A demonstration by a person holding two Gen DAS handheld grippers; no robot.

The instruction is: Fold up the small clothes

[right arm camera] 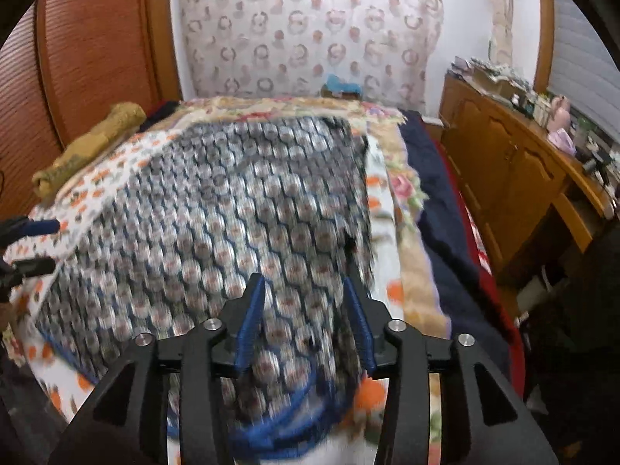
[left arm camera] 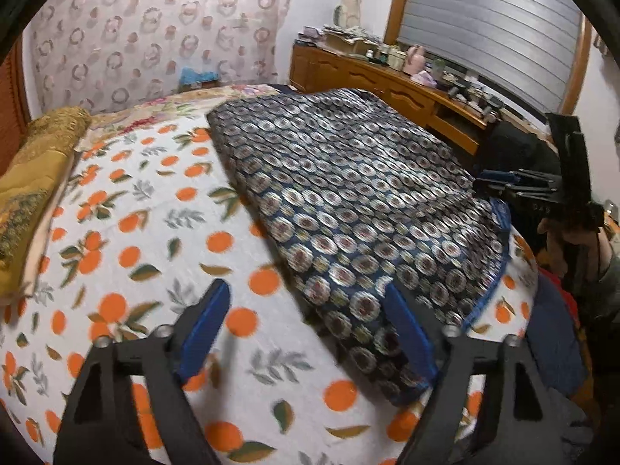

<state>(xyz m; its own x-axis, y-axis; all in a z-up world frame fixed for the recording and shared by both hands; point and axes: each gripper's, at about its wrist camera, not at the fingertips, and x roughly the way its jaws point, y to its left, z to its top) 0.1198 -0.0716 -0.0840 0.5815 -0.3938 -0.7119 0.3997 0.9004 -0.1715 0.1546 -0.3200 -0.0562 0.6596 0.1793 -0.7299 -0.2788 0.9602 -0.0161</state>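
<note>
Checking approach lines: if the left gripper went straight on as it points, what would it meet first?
Probably the near edge of the dark blue circle-patterned garment on the orange-print bedsheet; the open left gripper straddles that edge, though depth is unclear.

Ahead of me hangs a ring-patterned curtain (left arm camera: 155,31); a cluttered wooden sideboard (left arm camera: 387,81) runs under a shuttered window (left arm camera: 492,27), beside my orange-print bedspread (left arm camera: 135,224).

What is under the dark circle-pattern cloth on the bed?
The circle-pattern cloth lies on a white blanket with oranges printed on it, which shows around its edges. The cloth covers whatever is right beneath its middle, so that part cannot be seen.
</note>
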